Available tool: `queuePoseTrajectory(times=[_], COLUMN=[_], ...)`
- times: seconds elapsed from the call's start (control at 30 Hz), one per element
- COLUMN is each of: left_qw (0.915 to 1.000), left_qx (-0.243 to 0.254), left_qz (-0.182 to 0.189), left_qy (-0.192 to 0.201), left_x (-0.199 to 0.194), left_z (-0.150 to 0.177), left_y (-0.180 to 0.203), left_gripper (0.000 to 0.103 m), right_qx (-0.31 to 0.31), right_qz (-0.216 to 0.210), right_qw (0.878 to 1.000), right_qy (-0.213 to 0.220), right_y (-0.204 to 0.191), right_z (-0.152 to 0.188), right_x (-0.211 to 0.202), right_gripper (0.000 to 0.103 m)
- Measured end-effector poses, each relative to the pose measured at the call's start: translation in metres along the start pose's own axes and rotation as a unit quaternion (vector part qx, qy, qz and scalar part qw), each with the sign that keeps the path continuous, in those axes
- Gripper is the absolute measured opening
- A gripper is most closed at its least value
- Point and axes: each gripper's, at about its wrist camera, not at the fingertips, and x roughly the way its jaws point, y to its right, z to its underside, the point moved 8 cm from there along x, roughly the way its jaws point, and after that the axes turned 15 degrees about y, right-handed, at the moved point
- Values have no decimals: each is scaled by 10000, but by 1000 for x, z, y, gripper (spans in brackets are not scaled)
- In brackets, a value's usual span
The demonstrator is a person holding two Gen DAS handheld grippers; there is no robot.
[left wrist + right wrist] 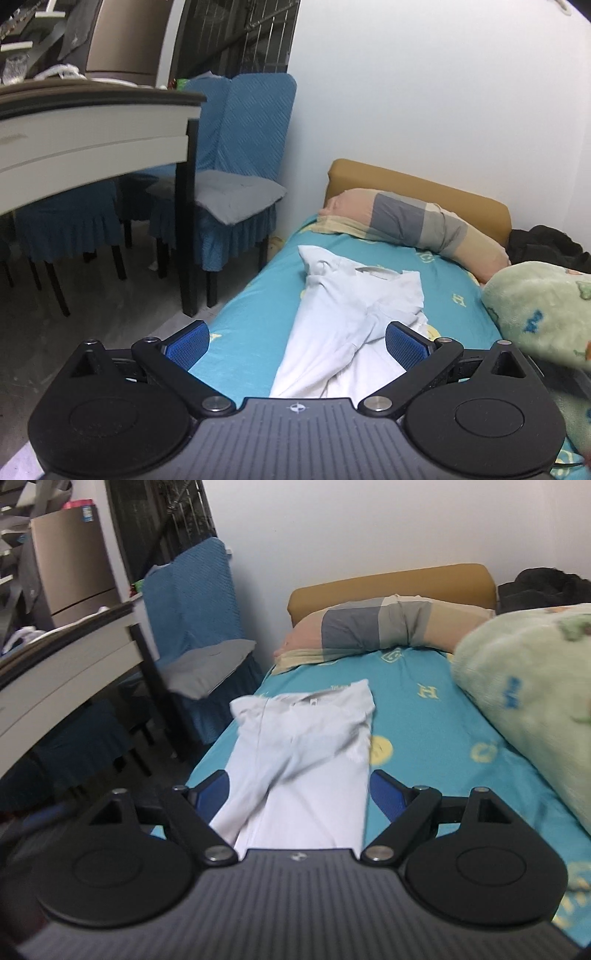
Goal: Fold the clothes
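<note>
- I have both tools hanging above the bed, each tipped forward and down, and neither has hold of anything.
- My left gripper (297,341) stands released, its blue ribbed pads spread wide; the pale white collared cotton shirt (347,317) lies below and ahead, running out from between the jaws.
- My right gripper (299,794) is likewise spread wide, nothing between its pads; its view is blurred, but the same shirt (303,753) fills the gap between the jaws and runs ahead of them.
- The shirt lies lengthwise on the turquoise printed bedsheet (424,738), collar at the far end, sleeves already turned in over the body to make a long narrow strip.
- Beyond the collar sits the beige-and-grey checked pillow (410,225); outside my right-hand jaws lies the pale green fleecy blanket (524,698).
- I judge the lengthwise folds done and the crosswise fold to be the step in hand.
- Next I would bring both sets of jaws down on one end of the strip, a corner apiece, pinch only the stacked layers and not the sheet, then carry that end over towards the other, keeping the edges square.
</note>
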Motion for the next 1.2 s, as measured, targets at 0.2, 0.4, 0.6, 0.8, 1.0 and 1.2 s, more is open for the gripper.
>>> queuePoseTrajectory(times=[0.2, 0.4, 0.6, 0.8, 1.0, 1.2], left_qw=[9992, 9997, 9992, 9812, 9398, 9122], left_qx=[-349, 234, 148, -1022, -1467, -669], left_qz=[187, 45, -353, 947, 1714, 2528], left_qy=[-60, 107, 117, -1338, -2566, -3154], left_x=[-29, -56, -75, -62, -49, -56], left_z=[-35, -85, -119, -16, 92, 127], left_y=[-19, -70, -177, -209, -200, -164], left_gripper=[102, 102, 102, 96, 75, 61], right_qx=[372, 448, 680, 1136, 1476, 1508], right_qz=[-208, -306, -185, -117, 40, 115], right_qw=[9988, 9982, 9975, 9932, 9876, 9864], right_qy=[232, 254, 78, -228, -531, -649], right_y=[7, 15, 34, 50, 59, 60], right_z=[18, 30, 43, 59, 75, 82], right_x=[-92, -114, -103, -86, -80, -78], right_gripper=[85, 85, 85, 85, 85, 85])
